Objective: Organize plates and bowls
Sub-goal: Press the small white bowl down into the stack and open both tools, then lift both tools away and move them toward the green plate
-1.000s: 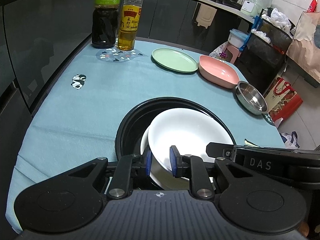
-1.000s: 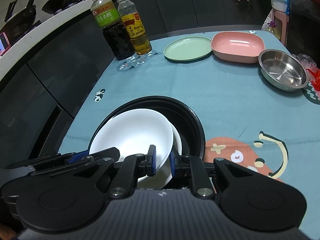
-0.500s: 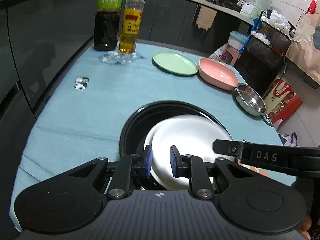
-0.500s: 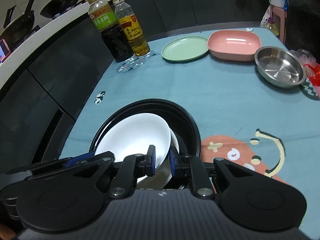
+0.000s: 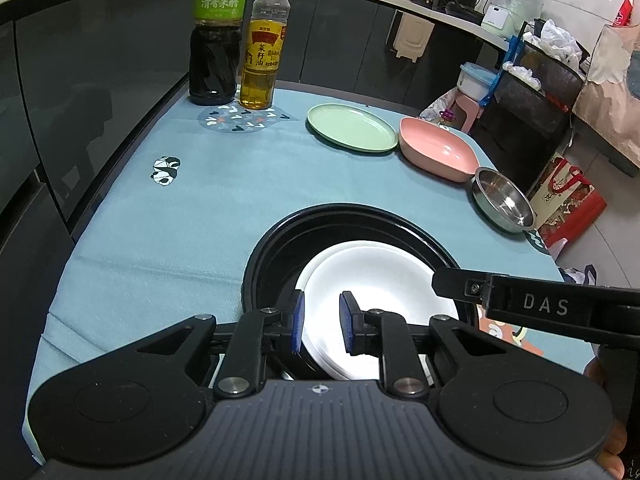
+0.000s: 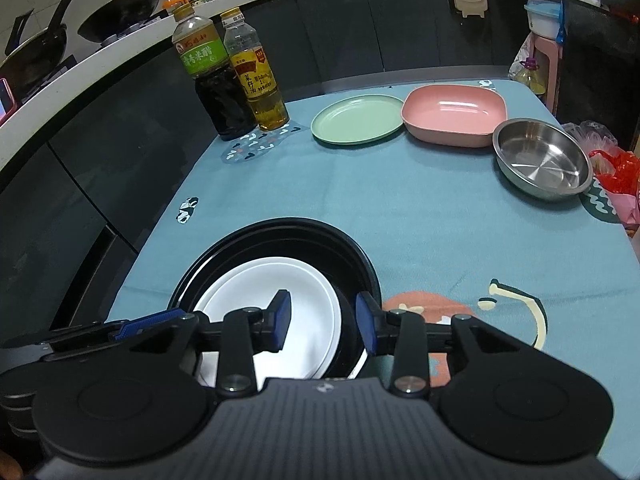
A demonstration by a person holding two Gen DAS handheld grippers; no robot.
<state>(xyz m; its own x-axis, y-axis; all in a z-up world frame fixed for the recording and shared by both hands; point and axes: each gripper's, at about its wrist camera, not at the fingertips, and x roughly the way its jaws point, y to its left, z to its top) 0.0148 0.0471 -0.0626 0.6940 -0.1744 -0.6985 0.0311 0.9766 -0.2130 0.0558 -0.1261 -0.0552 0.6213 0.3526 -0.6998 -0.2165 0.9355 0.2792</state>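
A white plate (image 5: 380, 300) lies flat on a second white plate inside a wide black dish (image 5: 280, 240) at the near edge of the blue tablecloth. My left gripper (image 5: 321, 322) is shut on the upper plate's near left rim. My right gripper (image 6: 324, 320) straddles the plate's right edge (image 6: 280, 280) and the black dish's rim (image 6: 360, 264); its jaws are opening and its pads touch neither. A green plate (image 6: 358, 120), a pink bowl (image 6: 454, 114) and a steel bowl (image 6: 542, 164) stand in a row at the far right.
A dark vinegar bottle (image 5: 214, 52) and an oil bottle (image 5: 262, 60) stand at the table's far left corner. Dark cabinets run along the left side. Bags and a pink stool (image 5: 460, 104) crowd the floor beyond the table's right edge.
The upper white plate has gone from tilted and raised to lying flat in the black dish. The right jaws have opened off its rim. The left grip is unchanged.
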